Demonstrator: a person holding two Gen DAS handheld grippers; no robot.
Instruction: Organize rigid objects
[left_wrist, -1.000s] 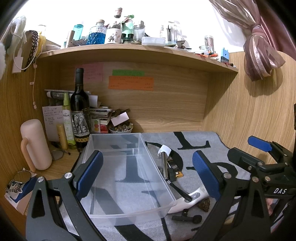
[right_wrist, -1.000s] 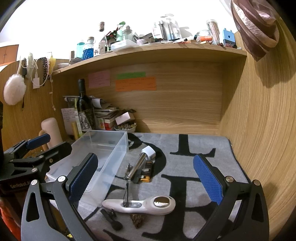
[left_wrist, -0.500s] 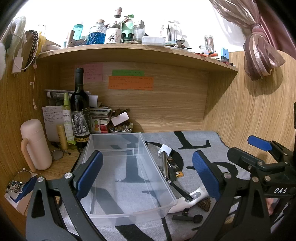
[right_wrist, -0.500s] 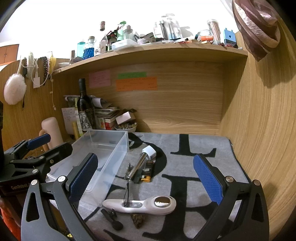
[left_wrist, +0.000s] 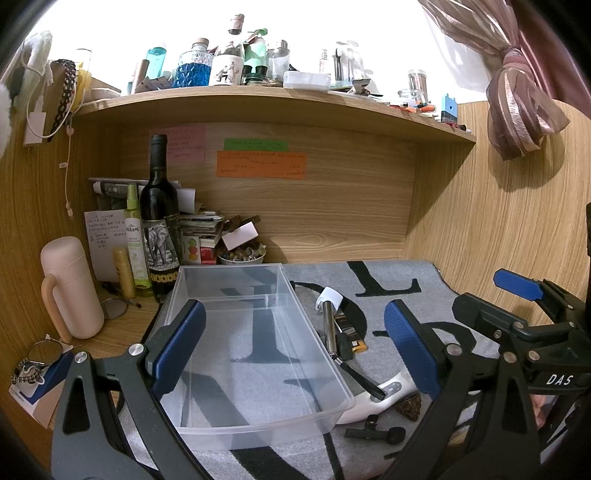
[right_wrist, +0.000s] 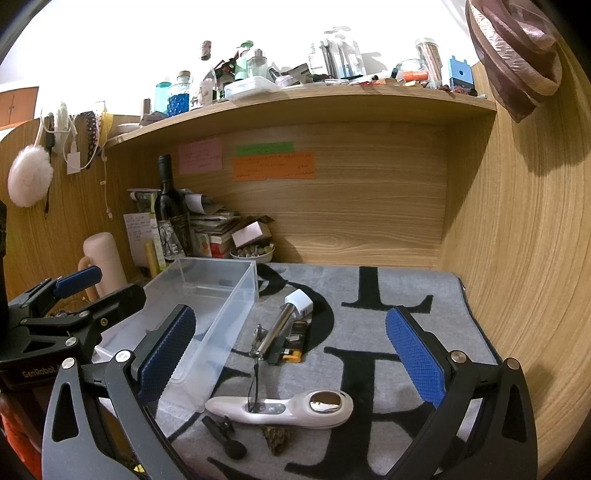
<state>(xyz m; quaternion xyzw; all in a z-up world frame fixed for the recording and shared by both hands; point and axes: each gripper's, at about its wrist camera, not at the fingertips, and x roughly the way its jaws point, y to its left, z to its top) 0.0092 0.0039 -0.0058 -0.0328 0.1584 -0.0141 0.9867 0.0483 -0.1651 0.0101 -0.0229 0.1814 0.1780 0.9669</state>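
Observation:
An empty clear plastic bin (left_wrist: 255, 417) (right_wrist: 225, 317) stands on a grey mat with black letters. Right of it lie a metal stick with a cord (right_wrist: 275, 330) (left_wrist: 328, 328), a white cube (right_wrist: 299, 301), a black-and-yellow lighter (right_wrist: 293, 341), a white handheld device (right_wrist: 280, 406) (left_wrist: 388, 393), a small black clip microphone (right_wrist: 223, 435) (left_wrist: 376, 432) and a brown lump (right_wrist: 277, 437). My left gripper (left_wrist: 291, 354) is open above the bin. My right gripper (right_wrist: 290, 362) is open above the loose items. Both are empty.
A wine bottle (left_wrist: 159, 218), a green spray bottle (left_wrist: 135, 240), a pink thermos (left_wrist: 70, 288), stacked books and a bowl of beads (left_wrist: 242, 254) crowd the back left. A cluttered shelf (left_wrist: 258, 96) runs overhead. Wooden walls close the back and right.

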